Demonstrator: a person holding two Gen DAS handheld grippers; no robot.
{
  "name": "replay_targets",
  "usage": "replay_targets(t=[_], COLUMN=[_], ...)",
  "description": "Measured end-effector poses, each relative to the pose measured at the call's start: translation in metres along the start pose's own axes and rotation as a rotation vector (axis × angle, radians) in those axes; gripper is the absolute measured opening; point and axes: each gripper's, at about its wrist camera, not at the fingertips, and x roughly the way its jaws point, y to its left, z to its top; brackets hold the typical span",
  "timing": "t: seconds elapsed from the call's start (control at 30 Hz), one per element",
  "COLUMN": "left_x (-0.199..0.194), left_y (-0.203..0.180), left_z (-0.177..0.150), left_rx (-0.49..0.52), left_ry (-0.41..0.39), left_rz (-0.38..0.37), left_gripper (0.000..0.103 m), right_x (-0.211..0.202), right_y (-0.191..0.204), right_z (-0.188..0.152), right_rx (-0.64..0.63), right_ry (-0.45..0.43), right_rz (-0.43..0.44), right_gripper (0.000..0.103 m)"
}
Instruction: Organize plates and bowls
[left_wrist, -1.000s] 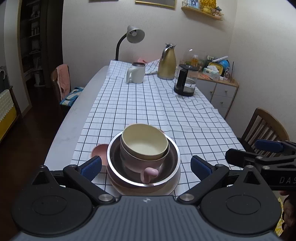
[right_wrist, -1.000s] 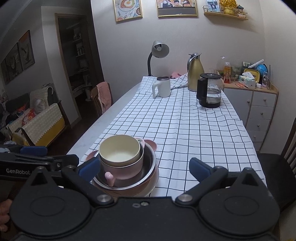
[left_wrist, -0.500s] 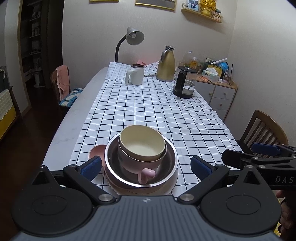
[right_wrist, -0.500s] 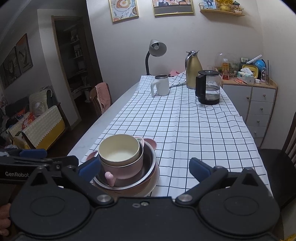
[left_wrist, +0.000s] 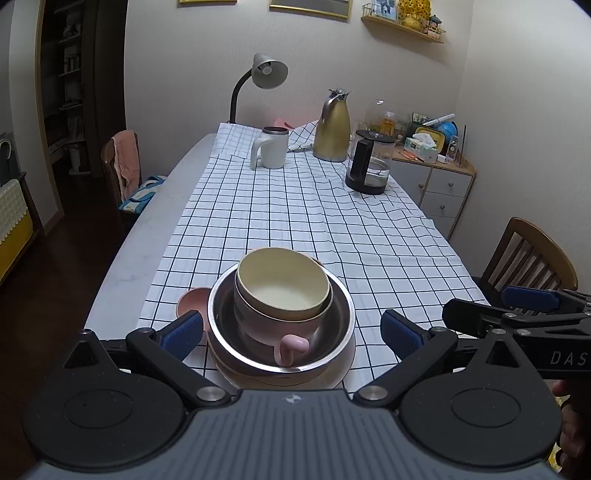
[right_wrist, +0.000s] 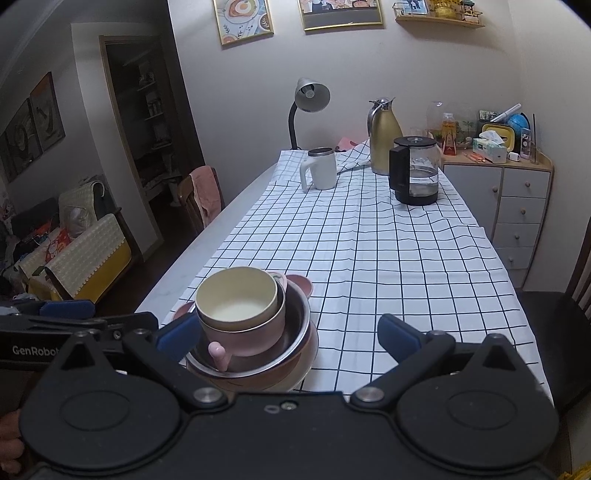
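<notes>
Both grippers, left (left_wrist: 291, 328) and right (right_wrist: 288, 334), hung with jaws apart and empty over the near table edge; just ahead sat the stack: cream bowl (left_wrist: 282, 284) in pink cup (left_wrist: 275, 325) in steel bowl (left_wrist: 332, 325) on a plate (left_wrist: 343, 363); stacking seemed done; next, probably the small pink dish (left_wrist: 190, 301) beside it, needing a rim pinch; kettle (left_wrist: 369, 168) far off.
</notes>
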Motion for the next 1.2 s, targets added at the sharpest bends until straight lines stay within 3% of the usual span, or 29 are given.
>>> replay_targets(t=[1.2], left_x=[0.023], left_y=[0.012], left_z=[0.01], left_rx=[-0.018], left_ry=[0.029], left_rz=[0.018], left_gripper=[0.103], right_x=[0.026], right_y=[0.001], right_z=[0.004], right_rx=[0.008], right_ry=[0.05], right_rz=[0.004], right_gripper=[0.103])
